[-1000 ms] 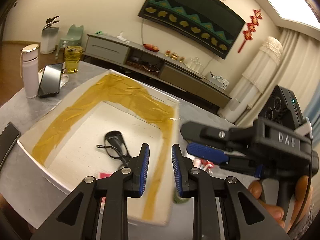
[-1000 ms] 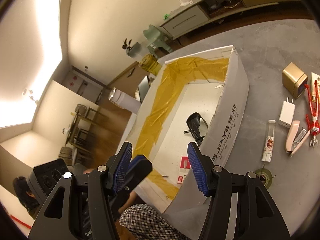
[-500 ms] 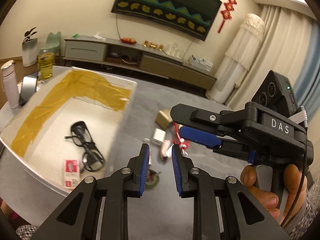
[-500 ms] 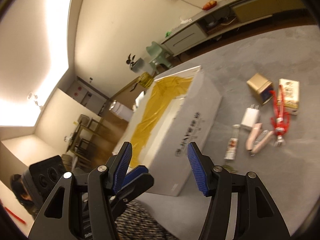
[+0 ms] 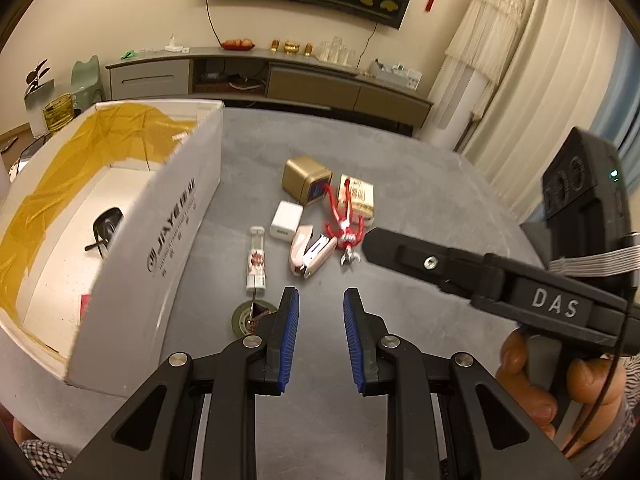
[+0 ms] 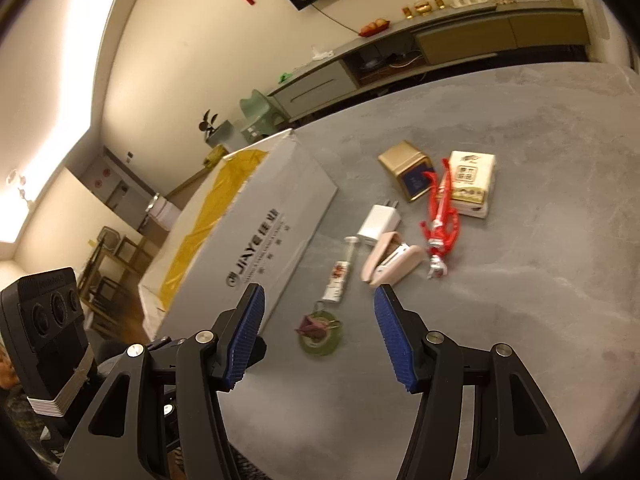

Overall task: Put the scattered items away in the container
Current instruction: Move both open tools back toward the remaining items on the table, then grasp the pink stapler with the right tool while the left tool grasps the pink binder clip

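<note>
The scattered items lie in a loose cluster on the grey table, ahead of both sets of fingers: a pink stapler (image 6: 390, 262), white charger (image 6: 378, 224), gold tin (image 6: 408, 174), red figure (image 6: 440, 220), a printed packet (image 6: 472, 180) and a slim tube (image 6: 338, 276). The round green disc (image 6: 320, 334) sits nearest, between the right gripper (image 6: 320, 336) tips, whose jaws are spread wide, probably for a first pick. The left gripper (image 5: 320, 336) is narrowly parted and empty. Left of both stands the white container (image 5: 160, 248), marked "JIAYE"; the tool reads "DAS".

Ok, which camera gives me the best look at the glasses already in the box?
The left wrist view. It looks over the wall of the white box and shows part of the black glasses on its floor. The right wrist view shows only the box's outer wall; the glasses are hidden there.
</note>
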Tool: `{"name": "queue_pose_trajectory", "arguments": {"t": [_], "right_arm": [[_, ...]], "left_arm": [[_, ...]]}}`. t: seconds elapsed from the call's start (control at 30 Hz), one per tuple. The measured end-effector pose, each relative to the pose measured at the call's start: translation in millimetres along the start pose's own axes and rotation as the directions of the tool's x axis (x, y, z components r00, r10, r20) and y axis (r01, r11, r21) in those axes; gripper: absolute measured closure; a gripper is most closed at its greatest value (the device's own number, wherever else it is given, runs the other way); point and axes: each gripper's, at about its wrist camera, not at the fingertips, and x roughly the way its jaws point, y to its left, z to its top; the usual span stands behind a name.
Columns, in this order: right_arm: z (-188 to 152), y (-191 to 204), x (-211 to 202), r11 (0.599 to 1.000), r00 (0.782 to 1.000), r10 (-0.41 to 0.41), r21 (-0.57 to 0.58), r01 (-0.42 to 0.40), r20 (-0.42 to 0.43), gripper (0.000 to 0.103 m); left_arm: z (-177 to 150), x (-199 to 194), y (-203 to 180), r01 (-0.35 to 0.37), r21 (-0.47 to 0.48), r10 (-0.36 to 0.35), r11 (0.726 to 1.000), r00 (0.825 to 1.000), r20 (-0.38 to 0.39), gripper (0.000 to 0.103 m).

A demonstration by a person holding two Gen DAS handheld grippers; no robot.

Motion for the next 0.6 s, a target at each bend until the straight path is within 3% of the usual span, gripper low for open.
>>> {"name": "queue_pose_trajectory", "arguments": {"t": [0.37,0.43,0.5,0.6], "right_arm": [[-3,-22,37,0.996,0.995,-0.088,-0.014,0.087,-0.044,0.043],[0,-24,46,0.993,0.992,-0.117,-0.021,0.116,-0.039,0.049],[5,-26,58,0.987,0.986,-0.158,-0.037,0.157,-0.042,0.066],[11,-28,76,0.977,0.978,-0.205,-0.07,0.202,-0.049,0.075]], "left_arm": [[-14,51,14,-0.054,-0.018,0.051,0.998,0.994,-0.101,0.077],[-16,56,19,-0.052,-0.029,0.049,0.998,0.993,-0.105,0.077],[-17,58,22,-0.048,-0.036,0.044,0.998,0.993,-0.109,0.077],[-17,62,25,-0.043,-0.037,0.039,0.998,0.993,-0.112,0.077]]}}
